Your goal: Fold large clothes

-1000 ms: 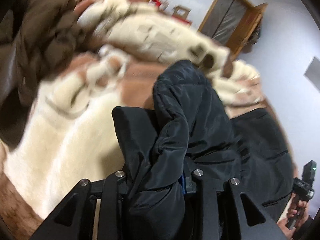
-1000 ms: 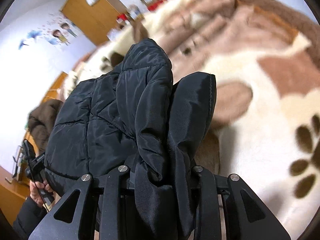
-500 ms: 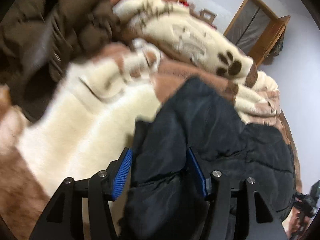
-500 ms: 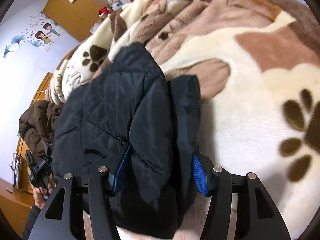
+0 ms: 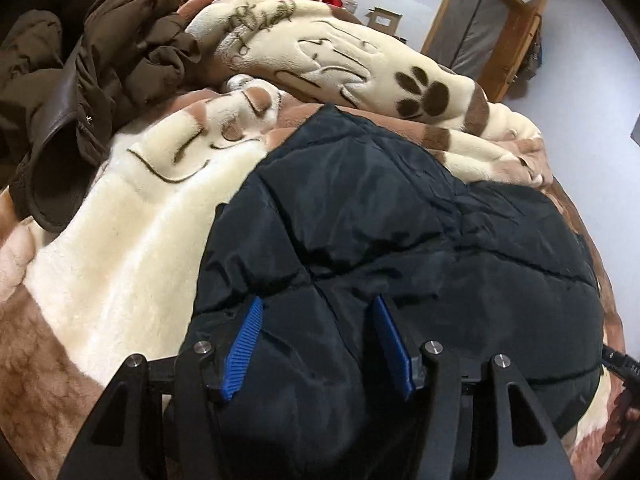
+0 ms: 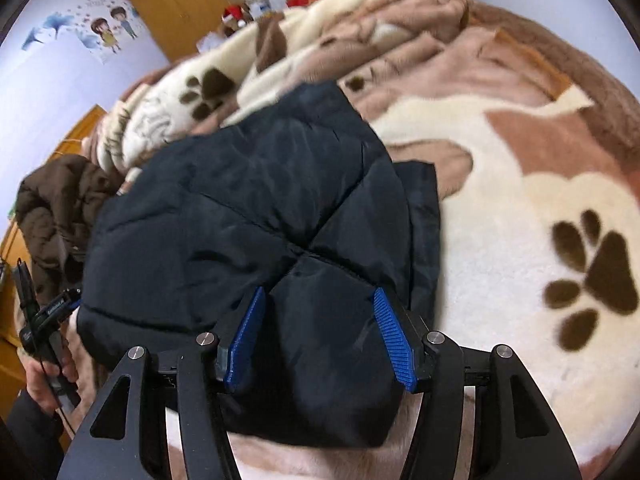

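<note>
On the bed, over a plush blanket [image 5: 120,264] printed with cream and brown patches and dark paw prints, we see the black puffer jacket [image 5: 400,240] lying in a folded, quilted bundle. In the left wrist view it fills the centre and spreads toward 3 o'clock, its near edge running between the blue-padded fingers of our left claw [image 5: 318,346]. The jaws stand spread apart with the fabric lying loosely between them, the pads not pressing on it, so we read this claw as open. At 10 o'clock a brown padded coat [image 5: 88,64] sits heaped on the blanket, apart from the black jacket.

In the right wrist view the same jacket [image 6: 248,216] occupies the centre and reaches toward 9 o'clock, with a darker flat layer showing along its edge at 3 o'clock. Our right claw [image 6: 320,338] also has its jaws spread, a puffed corner of the jacket lying between the blue pads without being pinched. At 8 o'clock we see the hand [image 6: 48,376] holding the other gripper's handle beside the jacket's far edge. The brown coat [image 6: 56,204] lies at 9 o'clock, behind the jacket.
</note>
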`<state>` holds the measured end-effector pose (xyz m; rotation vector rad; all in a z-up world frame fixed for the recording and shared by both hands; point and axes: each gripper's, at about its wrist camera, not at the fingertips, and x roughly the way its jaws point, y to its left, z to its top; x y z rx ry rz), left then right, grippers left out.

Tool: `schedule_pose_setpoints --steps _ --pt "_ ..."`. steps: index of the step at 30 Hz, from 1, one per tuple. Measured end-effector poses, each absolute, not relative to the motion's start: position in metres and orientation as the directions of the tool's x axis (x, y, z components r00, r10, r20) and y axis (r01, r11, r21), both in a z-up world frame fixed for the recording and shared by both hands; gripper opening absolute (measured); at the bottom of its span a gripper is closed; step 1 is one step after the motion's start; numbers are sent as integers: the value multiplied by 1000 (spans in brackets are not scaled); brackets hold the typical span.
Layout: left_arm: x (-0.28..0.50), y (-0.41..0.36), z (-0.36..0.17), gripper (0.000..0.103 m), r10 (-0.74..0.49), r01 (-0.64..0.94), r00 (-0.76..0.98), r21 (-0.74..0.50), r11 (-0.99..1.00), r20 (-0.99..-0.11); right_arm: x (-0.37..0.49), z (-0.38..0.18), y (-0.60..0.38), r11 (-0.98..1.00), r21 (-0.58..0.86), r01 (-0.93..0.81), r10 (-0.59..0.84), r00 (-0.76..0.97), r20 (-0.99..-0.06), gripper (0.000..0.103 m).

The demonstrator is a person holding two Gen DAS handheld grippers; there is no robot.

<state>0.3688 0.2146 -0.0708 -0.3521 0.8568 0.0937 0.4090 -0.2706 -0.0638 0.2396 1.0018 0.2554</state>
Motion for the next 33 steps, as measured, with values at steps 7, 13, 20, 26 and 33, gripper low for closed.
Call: schedule_pose_setpoints --steps 7,13,20,26,33 --pt "351 203 -49 60 -43 -214 663 -244 946 -748 385 -43 -274 951 289 -110 301 544 -784 57" --pt "293 168 -16 60 -19 -192 683 -205 960 -730 327 -10 -264 965 223 -141 262 599 -757 57" --pt "208 115 14 68 -42 -147 688 -197 969 -725 244 21 -250 971 150 -188 237 640 -731 57" --pt "143 70 41 68 -27 -108 694 -141 984 -719 179 43 -244 971 132 -199 233 666 -709 57" --pt "76 41 61 70 -9 -113 713 -128 985 -701 113 54 -237 969 113 -218 232 669 -706 59"
